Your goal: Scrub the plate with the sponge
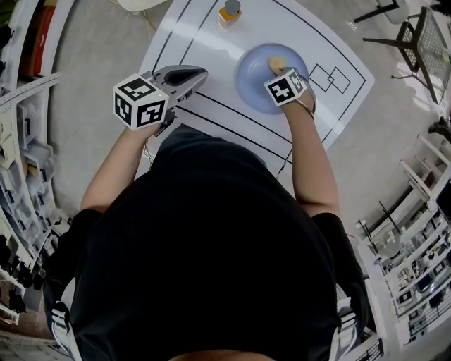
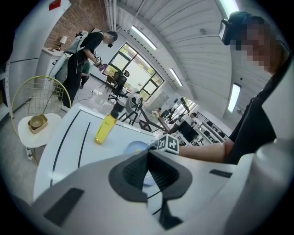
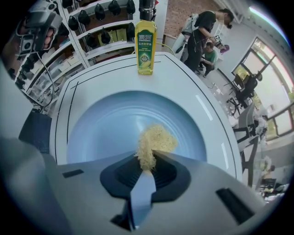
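Note:
A pale blue plate lies on the white table. My right gripper hovers over its near right part, shut on a yellowish sponge that sticks out past the jaws over the plate's inside. My left gripper is raised over the table's left side, away from the plate, with its jaws closed together and nothing between them. In the left gripper view the plate shows small behind the jaws, next to the right gripper's marker cube.
A yellow bottle with a dark cap stands at the table's far side, beyond the plate. Black lines mark the white table. Shelves stand at left and right, chairs at the far right. People stand in the room's background.

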{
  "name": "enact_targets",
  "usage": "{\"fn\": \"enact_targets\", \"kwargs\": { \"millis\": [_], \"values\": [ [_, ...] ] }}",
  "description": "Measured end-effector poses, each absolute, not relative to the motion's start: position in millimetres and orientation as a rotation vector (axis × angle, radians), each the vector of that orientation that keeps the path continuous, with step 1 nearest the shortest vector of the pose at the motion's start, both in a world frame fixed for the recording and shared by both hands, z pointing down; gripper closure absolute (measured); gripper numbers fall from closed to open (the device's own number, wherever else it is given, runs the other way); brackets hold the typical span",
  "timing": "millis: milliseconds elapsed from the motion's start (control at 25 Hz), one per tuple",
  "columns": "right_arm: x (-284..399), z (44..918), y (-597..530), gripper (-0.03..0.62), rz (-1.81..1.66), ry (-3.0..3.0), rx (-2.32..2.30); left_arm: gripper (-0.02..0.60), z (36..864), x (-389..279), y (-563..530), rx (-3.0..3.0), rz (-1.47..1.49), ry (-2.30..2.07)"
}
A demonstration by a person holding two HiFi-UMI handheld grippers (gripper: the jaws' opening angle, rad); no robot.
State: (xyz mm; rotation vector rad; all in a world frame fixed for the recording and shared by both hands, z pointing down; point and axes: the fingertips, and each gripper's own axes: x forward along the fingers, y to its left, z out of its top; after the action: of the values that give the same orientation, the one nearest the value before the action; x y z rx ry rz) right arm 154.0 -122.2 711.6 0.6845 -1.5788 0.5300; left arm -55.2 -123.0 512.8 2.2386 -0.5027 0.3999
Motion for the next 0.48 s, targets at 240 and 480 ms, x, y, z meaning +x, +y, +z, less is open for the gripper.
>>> {"fn": "enact_targets", "kwargs": {
  "millis": [240, 480],
  "values": [
    [166.9, 707.2, -115.5, 0.549, 0.550, -1.553, 0.710, 0.574, 506.6, -53.1, -119.2, 2.249, 0.402, -0.492],
    [180.7, 708.6, -102.1, 0.548, 0.560, -1.526, 0.721, 0.574, 505.6, -47.6, -112.4, 2.255, 0.404, -0.478]
  ]
}}
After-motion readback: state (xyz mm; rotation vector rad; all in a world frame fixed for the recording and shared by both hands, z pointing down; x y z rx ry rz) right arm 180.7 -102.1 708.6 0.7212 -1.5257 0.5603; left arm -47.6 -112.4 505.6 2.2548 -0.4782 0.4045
